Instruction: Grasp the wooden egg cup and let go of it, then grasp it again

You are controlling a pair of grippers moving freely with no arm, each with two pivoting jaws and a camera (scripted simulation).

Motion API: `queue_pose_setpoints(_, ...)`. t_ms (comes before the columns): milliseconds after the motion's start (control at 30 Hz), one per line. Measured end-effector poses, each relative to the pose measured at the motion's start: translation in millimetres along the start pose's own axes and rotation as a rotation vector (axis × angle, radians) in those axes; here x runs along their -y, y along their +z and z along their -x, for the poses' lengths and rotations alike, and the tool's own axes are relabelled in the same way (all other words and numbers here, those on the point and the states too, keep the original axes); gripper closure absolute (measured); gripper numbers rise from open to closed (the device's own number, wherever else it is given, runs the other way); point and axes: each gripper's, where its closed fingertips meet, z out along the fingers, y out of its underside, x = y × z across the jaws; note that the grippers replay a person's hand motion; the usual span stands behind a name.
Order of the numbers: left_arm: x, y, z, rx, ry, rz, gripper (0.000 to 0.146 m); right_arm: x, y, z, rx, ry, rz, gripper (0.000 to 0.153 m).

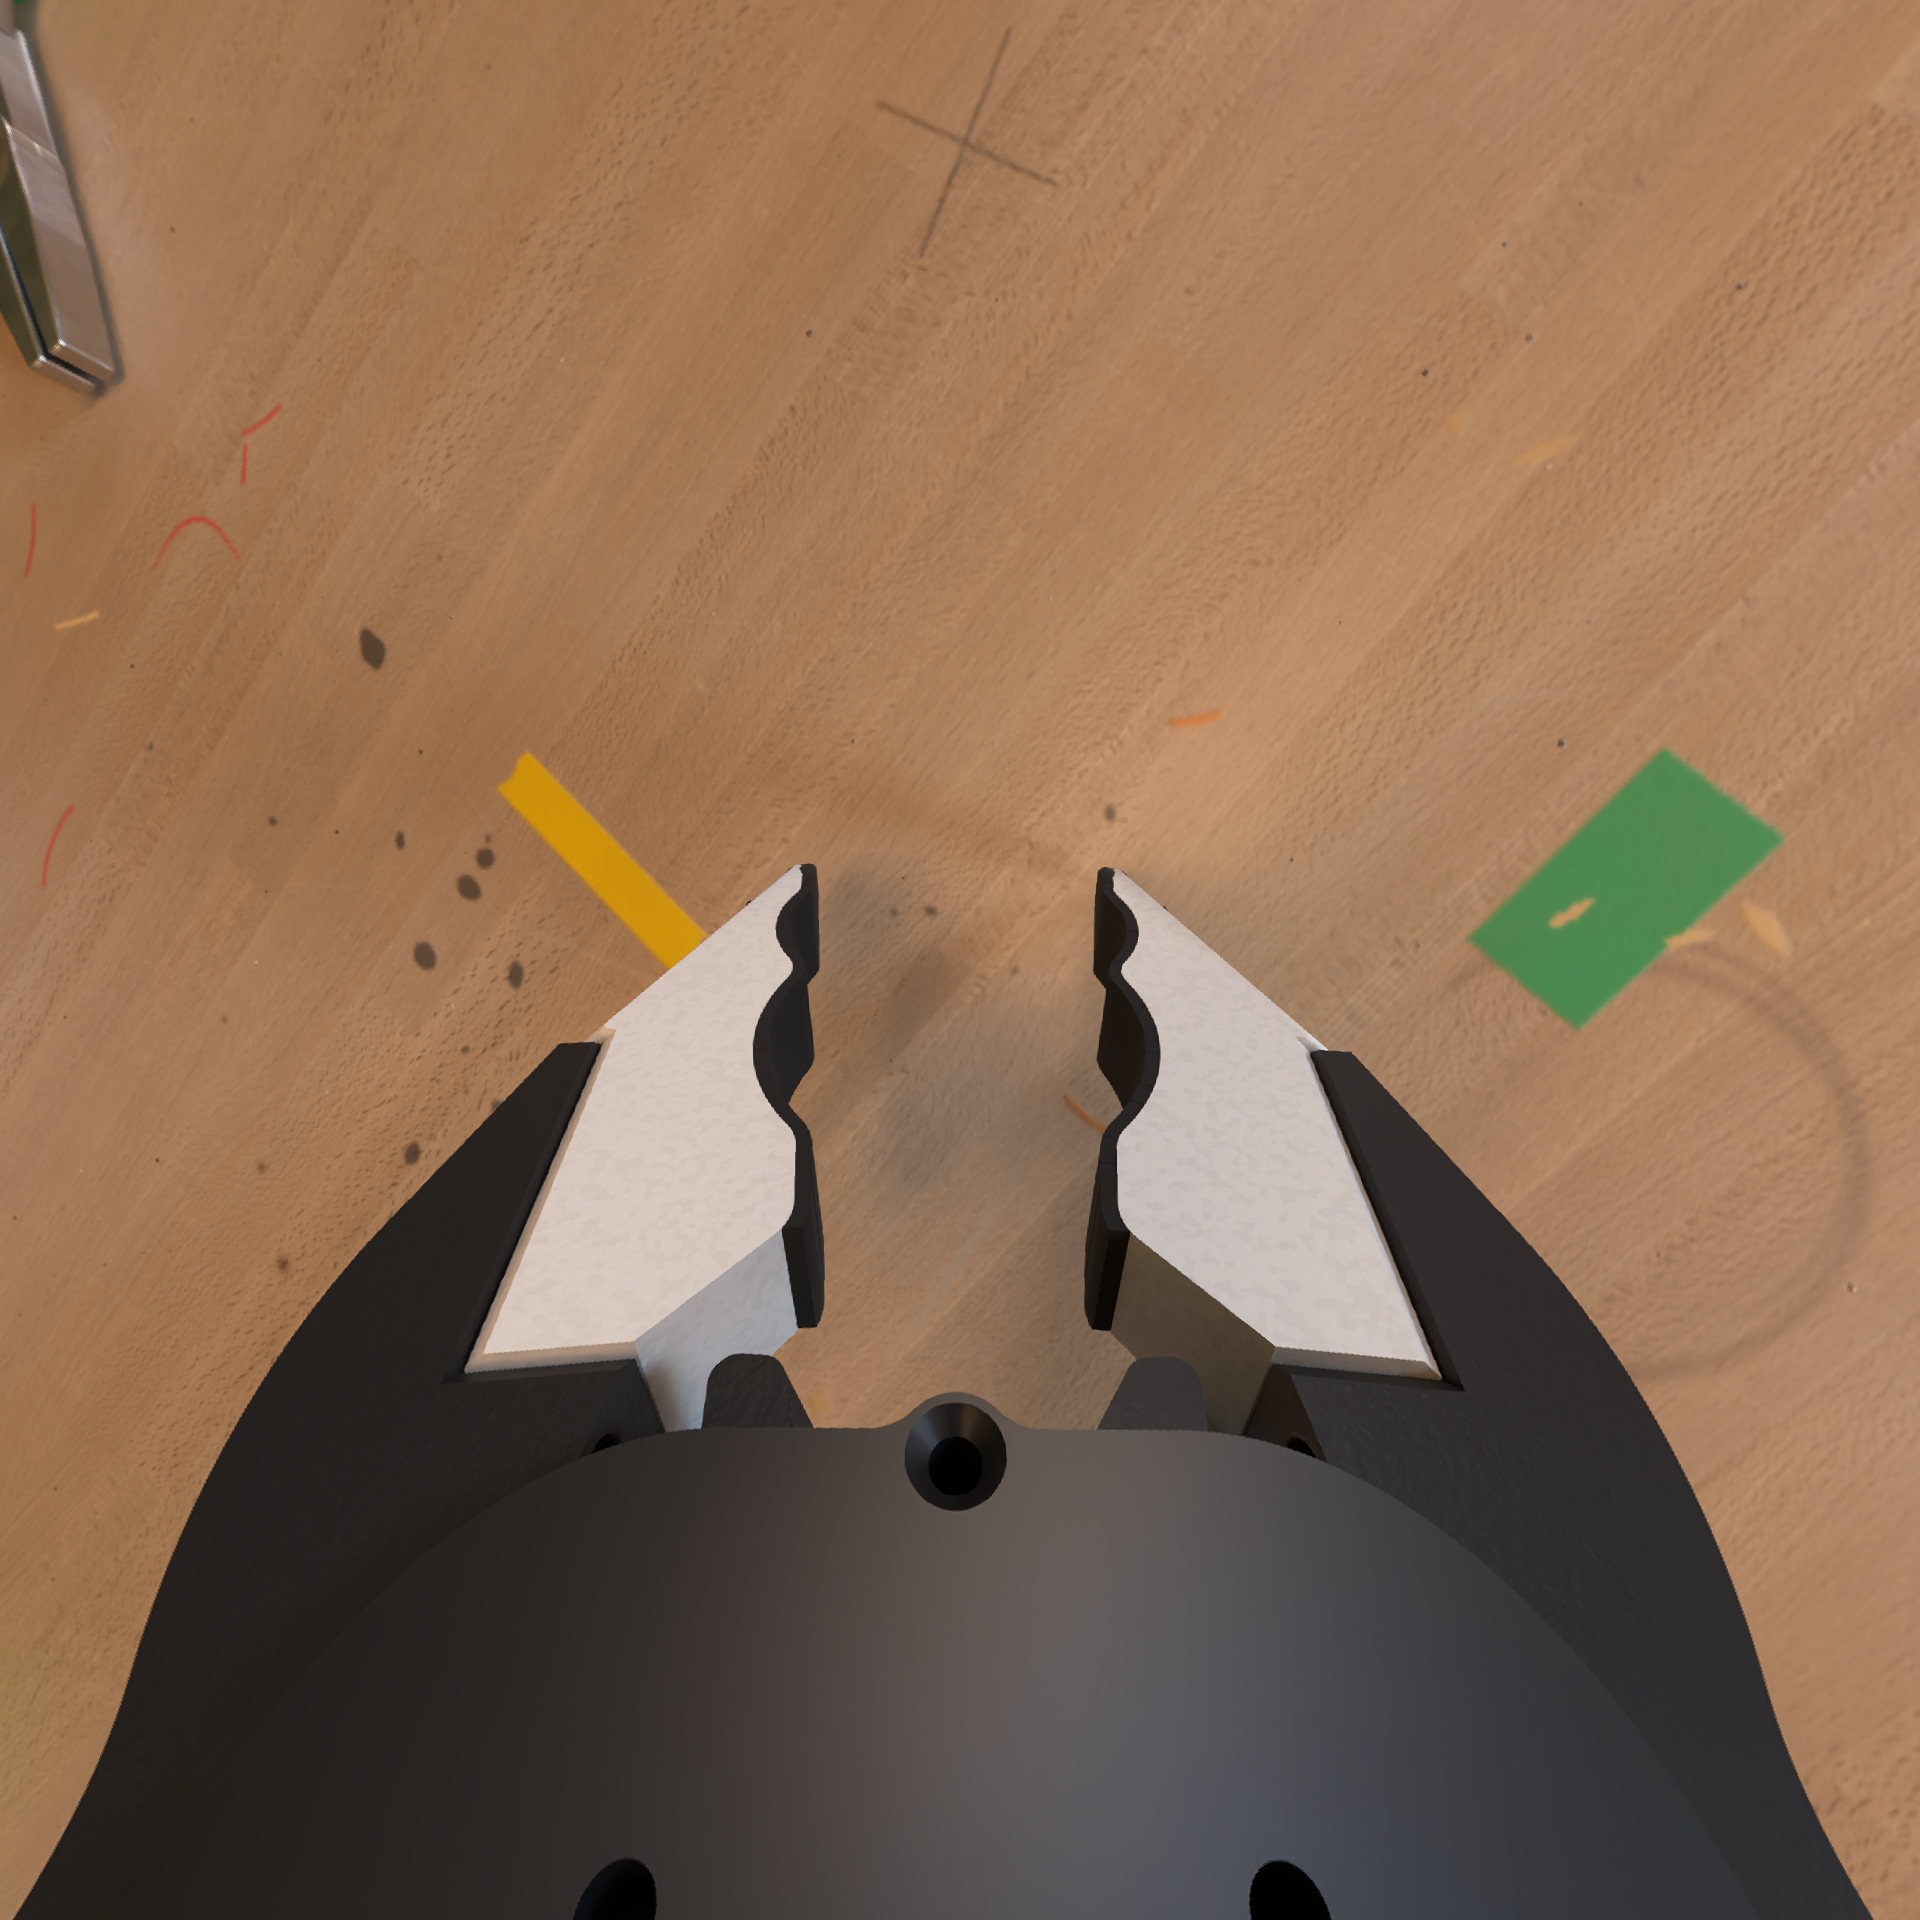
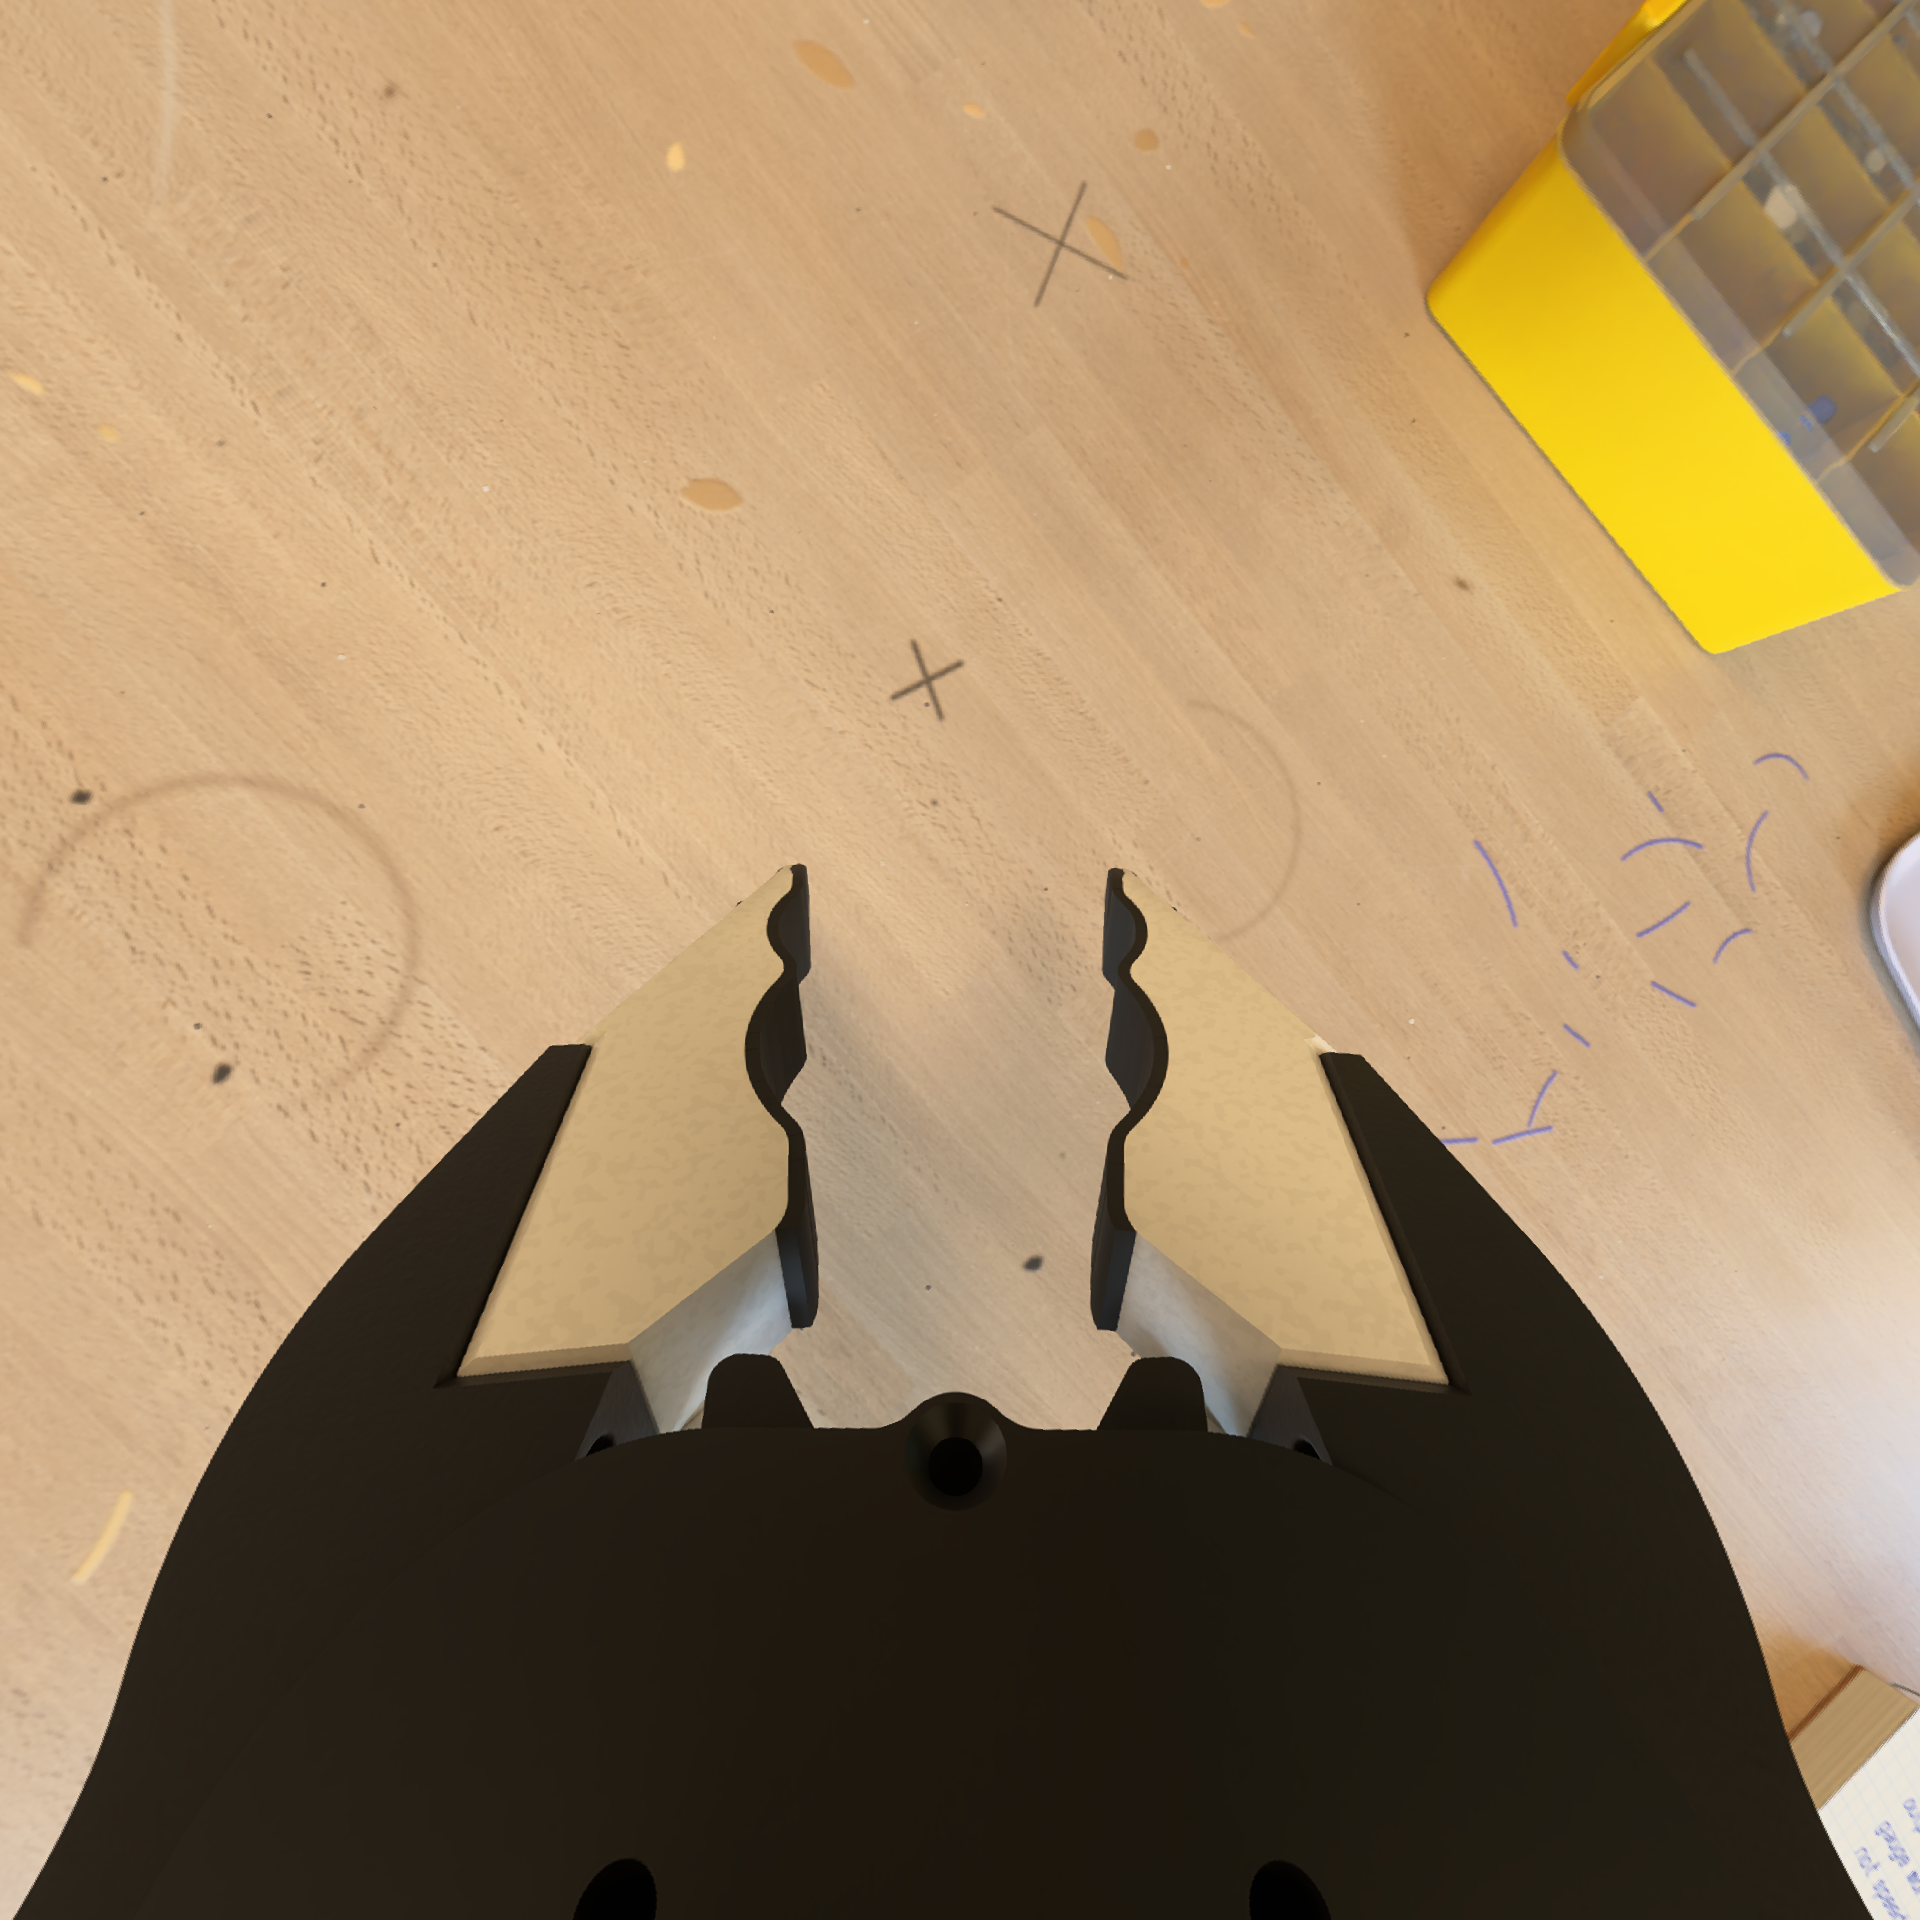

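Observation:
No wooden egg cup shows in either view. My left gripper (image 1: 956, 883) is open and empty, pointing down at the bare wooden tabletop (image 1: 1039, 468). My right gripper (image 2: 956, 883) is also open and empty above the wooden tabletop (image 2: 623, 468). Nothing lies between either pair of fingers.
In the left wrist view, a strip of yellow tape (image 1: 597, 857) lies left of the fingers, a green patch (image 1: 1626, 888) lies right, and a metal object (image 1: 52, 239) is at the top left. In the right wrist view, a yellow compartment box (image 2: 1683, 343) stands top right, with a white object (image 2: 1901, 935) at the right edge.

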Motion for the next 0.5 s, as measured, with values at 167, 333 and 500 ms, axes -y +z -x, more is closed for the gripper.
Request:
queue_pose_setpoints(167, -8.6, -4.1, 6.0, -0.005, 0.03, -0.002, 0.099, -8.1, -2.2, -20.8, -0.075, 0.004, 0.023, 0.109)
queue_pose_setpoints(333, -21.8, -9.3, 25.2, 0.041, 0.071, 0.006, 0.103, -18.6, -6.7, -44.0, -0.142, 0.039, 0.071, 0.101)
queue_pose_setpoints(500, -6.5, -43.5, 25.1, 0.083, 0.064, -0.145, 0.109, 4.2, -30.5, -33.0, -0.212, 0.038, -0.009, 0.106)
